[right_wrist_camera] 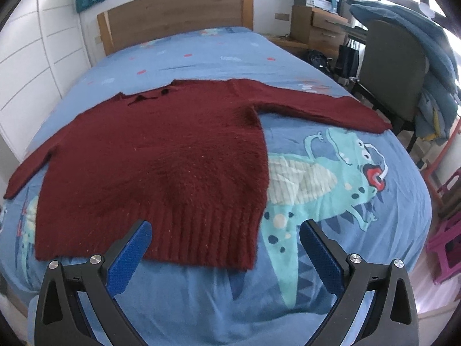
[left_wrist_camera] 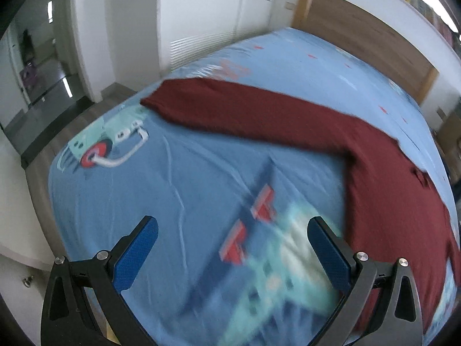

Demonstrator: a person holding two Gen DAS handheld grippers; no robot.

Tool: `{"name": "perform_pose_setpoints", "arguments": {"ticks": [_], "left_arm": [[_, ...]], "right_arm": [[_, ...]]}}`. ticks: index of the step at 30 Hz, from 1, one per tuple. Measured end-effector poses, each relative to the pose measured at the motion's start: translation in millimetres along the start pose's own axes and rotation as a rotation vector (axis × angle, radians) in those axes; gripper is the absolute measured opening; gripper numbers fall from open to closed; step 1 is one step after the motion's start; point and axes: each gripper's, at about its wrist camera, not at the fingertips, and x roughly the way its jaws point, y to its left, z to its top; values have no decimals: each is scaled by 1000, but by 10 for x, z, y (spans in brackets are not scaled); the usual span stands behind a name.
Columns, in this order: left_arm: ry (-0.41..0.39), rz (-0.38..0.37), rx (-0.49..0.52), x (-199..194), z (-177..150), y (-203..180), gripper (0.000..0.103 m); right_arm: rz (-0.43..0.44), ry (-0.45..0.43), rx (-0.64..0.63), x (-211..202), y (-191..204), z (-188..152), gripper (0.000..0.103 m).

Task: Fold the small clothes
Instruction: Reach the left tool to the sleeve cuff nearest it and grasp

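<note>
Dark red knit sweater (right_wrist_camera: 161, 155) lies flat on the bed (right_wrist_camera: 331, 311), spread out w/ both sleeves extended sideways. Ribbed hem (right_wrist_camera: 201, 239) sits near the foot edge of the bed, neckline (right_wrist_camera: 155, 95) points toward the wooden headboard (right_wrist_camera: 175, 11). One sleeve (right_wrist_camera: 325, 105) runs out toward the bed's right edge; the other reaches the left edge, cuff right at the edge. Bed sheet is blue w/ a teal dinosaur print (right_wrist_camera: 325, 178), partly covered by the sweater body.

Right gripper (right_wrist_camera: 226, 255) hovers over the foot edge, jaws spread wide, nothing between them. Its left blue pad (right_wrist_camera: 129, 262) overlaps the hem in view; can't tell if touching.

Left gripper (left_wrist_camera: 233, 256) also wide apart, empty, above bare sheet beside the sweater. Left wrist view is motion-blurred; sweater (left_wrist_camera: 389, 201) lies to the right of the gripper, w/ a sleeve (left_wrist_camera: 230, 109) stretching across toward the bed's far corner. Right pad (left_wrist_camera: 328, 253) is just beside the sweater's side edge, contact unclear.

Around the bed: white wardrobe (right_wrist_camera: 37, 57) along the left side, chair (right_wrist_camera: 394, 69) draped w/ blue bedding by the right edge, wooden drawers (right_wrist_camera: 317, 26) near the headboard, pink stool (right_wrist_camera: 446, 245) on the floor.
</note>
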Motion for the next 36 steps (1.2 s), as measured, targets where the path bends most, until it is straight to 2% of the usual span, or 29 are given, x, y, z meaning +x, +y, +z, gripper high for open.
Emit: {"name": "perform_pose_setpoints", "arguments": {"ticks": [4,10,19,25,28,29,33,34,36], "left_arm": [[0,4,-54,301,364,182,102],[55,-20,-221,797,737,609,102],[89,-121,-482,1153,861,1125,101],[23,-246,-637,1130,912,1394,99],[-9,-352,-722,1134,962,1488,86],[-12,-391,-753,1145,975,1519,78],[-18,-503,-851,1180,1023,1606,50],[-18,-525,-871,1190,1029,1624,47],[-14,-553,-902,1193,1026,1622,33]], "right_arm": [[-8,18,-14,117,79,59,103],[-26,46,-32,257,153,112,103],[-37,77,-55,397,257,124,103],[-41,103,-64,502,268,99,103],[-43,110,-67,541,269,101,103],[-43,111,-70,550,274,104,103],[-40,112,-78,570,293,117,103],[-39,112,-80,567,294,116,103],[-40,112,-83,567,292,113,103]]}}
